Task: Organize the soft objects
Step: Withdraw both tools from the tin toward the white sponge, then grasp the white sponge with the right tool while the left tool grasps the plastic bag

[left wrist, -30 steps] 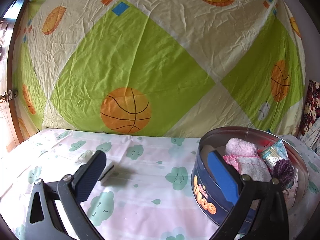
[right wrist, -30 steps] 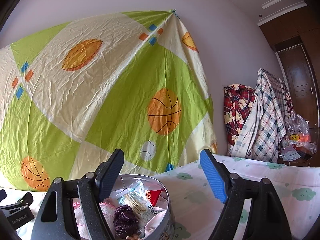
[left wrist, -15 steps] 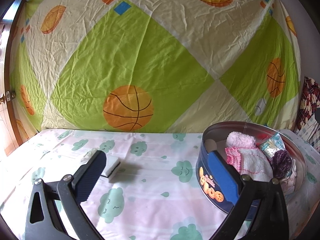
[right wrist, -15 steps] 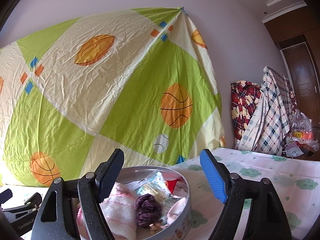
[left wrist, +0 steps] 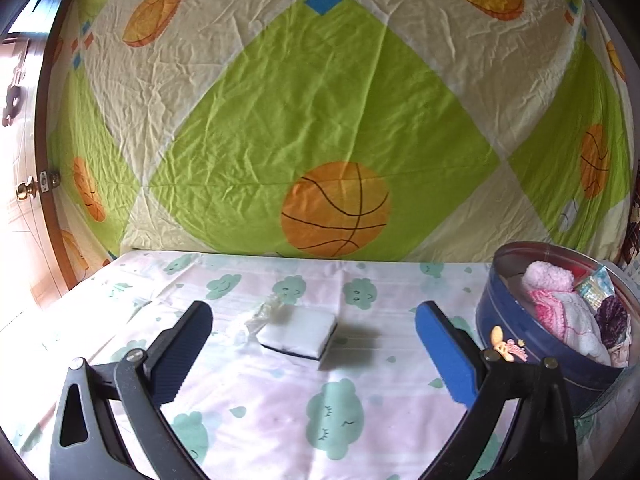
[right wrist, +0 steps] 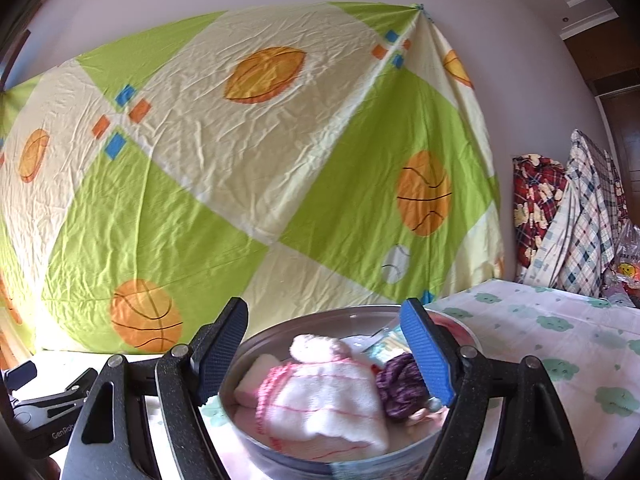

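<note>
While both grippers hang empty with their jaws spread wide, the left gripper (left wrist: 314,334) points slightly downward at a white sponge (left wrist: 298,330) with a dark underside, which lies flat on the cloud-print sheet (left wrist: 280,408) at the centre of the left wrist view, framed between the two pads but not touched by them. A crumpled clear wrapper (left wrist: 266,314) lies touching the sponge's upper left corner.

At the right edge of that view sits a round blue tin (left wrist: 532,344), already holding a pink-and-white knitted cloth (right wrist: 324,400), a fluffy pink item (right wrist: 316,348), a purple yarn piece (right wrist: 400,384) and a small packet (right wrist: 386,346). The right gripper (right wrist: 324,344) points level across the top of the tin at the bottom centre of its view, its pads not touching the contents.

The step in hand appears to be picking up the sponge for the tin. To do it well, lower the left pads so they straddle the sponge's short sides, keep clear of the wrapper, close only until the foam gives slightly, then lift before swinging toward the tin. Pinching the sheet along with it is the main risk.
</note>
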Tool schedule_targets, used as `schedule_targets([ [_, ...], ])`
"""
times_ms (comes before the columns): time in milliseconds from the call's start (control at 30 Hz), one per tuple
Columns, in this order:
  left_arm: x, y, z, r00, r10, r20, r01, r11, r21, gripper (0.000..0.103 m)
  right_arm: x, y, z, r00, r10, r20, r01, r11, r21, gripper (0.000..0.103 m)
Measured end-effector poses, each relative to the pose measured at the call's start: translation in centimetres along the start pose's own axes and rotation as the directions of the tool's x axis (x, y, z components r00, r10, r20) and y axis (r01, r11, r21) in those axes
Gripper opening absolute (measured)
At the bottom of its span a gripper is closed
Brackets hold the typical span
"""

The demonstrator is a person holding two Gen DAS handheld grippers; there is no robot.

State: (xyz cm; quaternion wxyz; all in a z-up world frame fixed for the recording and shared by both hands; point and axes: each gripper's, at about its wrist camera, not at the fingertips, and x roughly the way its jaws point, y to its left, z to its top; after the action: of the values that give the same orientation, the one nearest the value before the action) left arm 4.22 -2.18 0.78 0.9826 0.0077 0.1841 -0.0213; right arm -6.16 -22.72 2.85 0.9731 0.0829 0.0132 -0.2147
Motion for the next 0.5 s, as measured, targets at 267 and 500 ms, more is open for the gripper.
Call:
schedule_targets([
  [267,1.4,5.0,0.0,0.997,0.073,-0.021,-0.074,0.996,-0.041,0.103,0.4,4.4,-0.8,0.996,0.07,-0.046,-0.071,0.997,-0.017,0.08],
  [500,3.2,9.5,0.0,0.993,0.078,-0.083,-0.09,0.984,-0.154,0.103,1.4,8.3,-1.7,0.984,0.14,-0.111,-0.145,0.989,-0.034,0.08],
])
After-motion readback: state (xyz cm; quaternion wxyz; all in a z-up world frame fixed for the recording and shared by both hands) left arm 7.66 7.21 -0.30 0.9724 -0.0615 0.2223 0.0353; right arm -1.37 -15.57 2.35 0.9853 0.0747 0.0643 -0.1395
